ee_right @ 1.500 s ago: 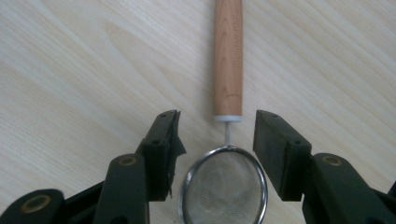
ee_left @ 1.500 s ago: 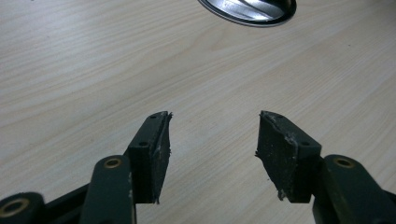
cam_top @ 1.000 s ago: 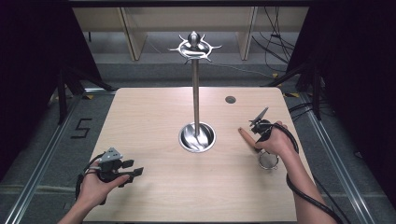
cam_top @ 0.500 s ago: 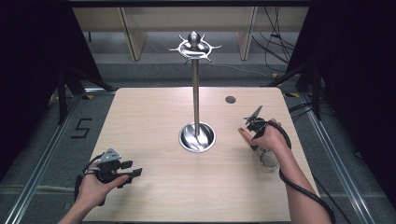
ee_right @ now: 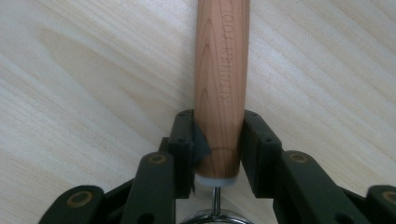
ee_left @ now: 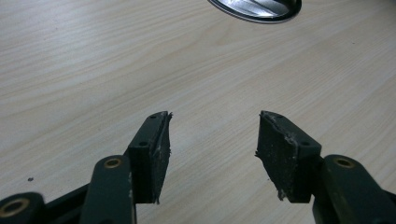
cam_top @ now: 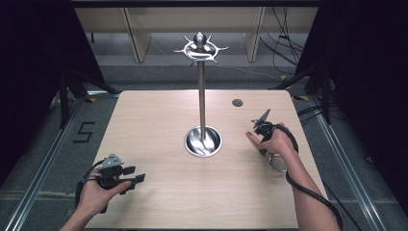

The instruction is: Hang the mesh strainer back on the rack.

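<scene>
A kitchen tool with a wooden handle [ee_right: 222,84] lies on the table at the right, its handle tip [cam_top: 250,136] pointing toward the stand and its round metal head [cam_top: 277,162] nearer the person. My right gripper [cam_top: 262,137] reaches down over it. Its jaws have just been closing and now stand against both sides of the handle near the metal end, my right gripper [ee_right: 218,135] shut on it. At the near left, my left gripper [cam_top: 136,174] rests low over the wood, open [ee_left: 212,135] with nothing between its pads.
A tall metal stand rises from the middle of the table, with a pole [cam_top: 201,96], a round shiny base [cam_top: 203,141] and a ring of hooks [cam_top: 199,48] on top. A dark round hole [cam_top: 237,102] sits at the far right. Cables trail from both grippers.
The right hand has sunk a little toward the table and its jaws have closed onto the wooden handle. The left hand and gripper have kept still.
</scene>
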`<state>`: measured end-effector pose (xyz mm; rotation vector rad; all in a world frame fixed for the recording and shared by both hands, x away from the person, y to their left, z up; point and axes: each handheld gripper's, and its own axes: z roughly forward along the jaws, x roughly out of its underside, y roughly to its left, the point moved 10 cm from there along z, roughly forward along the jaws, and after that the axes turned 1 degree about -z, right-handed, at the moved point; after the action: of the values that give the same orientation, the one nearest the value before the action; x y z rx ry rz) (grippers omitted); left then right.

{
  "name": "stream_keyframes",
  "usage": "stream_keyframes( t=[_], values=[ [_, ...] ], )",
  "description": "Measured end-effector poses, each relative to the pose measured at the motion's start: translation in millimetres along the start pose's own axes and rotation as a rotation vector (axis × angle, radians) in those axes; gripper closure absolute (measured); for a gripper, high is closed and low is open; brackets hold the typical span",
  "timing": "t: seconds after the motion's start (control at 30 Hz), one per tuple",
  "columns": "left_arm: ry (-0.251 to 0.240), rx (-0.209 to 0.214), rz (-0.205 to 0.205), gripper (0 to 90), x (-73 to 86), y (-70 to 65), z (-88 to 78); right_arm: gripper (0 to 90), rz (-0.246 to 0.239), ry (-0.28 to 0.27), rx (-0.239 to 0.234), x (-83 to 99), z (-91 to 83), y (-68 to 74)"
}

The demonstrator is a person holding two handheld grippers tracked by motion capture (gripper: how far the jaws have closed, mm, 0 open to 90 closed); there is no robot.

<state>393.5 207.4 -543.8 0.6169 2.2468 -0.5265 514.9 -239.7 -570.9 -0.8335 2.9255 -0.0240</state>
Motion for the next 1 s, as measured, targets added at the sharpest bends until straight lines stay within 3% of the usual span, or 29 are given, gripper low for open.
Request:
stream_keyframes(
  t=[0.07, 0.1, 0.13, 0.23, 0.33, 0.37, 0.4, 0.57, 0.63, 0.73, 0.93, 1.0],
  values=[
    [-0.002, -0.008, -0.009, 43.1, 0.2, 0.2, -0.4, 68.9, -0.025, -0.020, 0.029, -1.3, -0.8, -5.0],
    [-0.004, -0.014, -0.007, 43.1, 0.2, 0.9, -0.5, 69.0, -0.022, -0.026, 0.023, -1.1, -1.5, -4.0],
    [0.015, -0.010, 0.021, 43.1, 1.9, 2.5, -2.1, 69.0, -0.017, -0.028, 0.018, -0.2, -2.8, -2.9],
    [0.010, -0.009, 0.014, 43.2, 1.4, 2.1, -2.0, 69.1, -0.010, -0.062, 0.010, 0.8, -7.7, -3.3],
    [0.008, -0.011, 0.012, 43.2, 1.2, 1.9, -1.9, 69.1, -0.081, -0.117, 0.024, 0.0, -12.5, -11.0],
    [-0.011, -0.010, -0.009, 43.1, -0.4, 0.3, -0.4, 69.2, 0.013, -0.103, 0.013, 4.8, -15.8, -4.4],
    [-0.011, -0.012, -0.013, 43.1, -0.3, 0.2, -0.3, 69.2, -0.003, -0.119, 0.012, 5.9, -17.4, -5.6],
    [-0.006, -0.007, -0.005, 43.1, -0.4, 0.6, -1.2, 69.2, 0.026, -0.189, -0.011, 13.7, -28.3, -1.4],
    [-0.028, -0.012, -0.028, 43.2, -2.0, 0.1, -0.1, 69.2, -0.007, -0.253, -0.009, 14.3, -31.9, -4.0],
    [-0.015, -0.009, -0.012, 43.2, -1.0, 0.8, 0.1, 69.3, 0.027, -0.306, -0.009, 17.8, -39.8, -1.5],
    [-0.013, -0.014, -0.008, 43.1, -0.9, 0.8, -0.1, 69.3, 0.008, -0.445, -0.010, 24.2, -55.6, 3.1],
    [-0.006, -0.007, -0.013, 43.2, -0.3, 0.8, -0.4, 69.3, 0.015, -0.506, -0.034, 27.0, -61.3, 8.1]
  ],
)
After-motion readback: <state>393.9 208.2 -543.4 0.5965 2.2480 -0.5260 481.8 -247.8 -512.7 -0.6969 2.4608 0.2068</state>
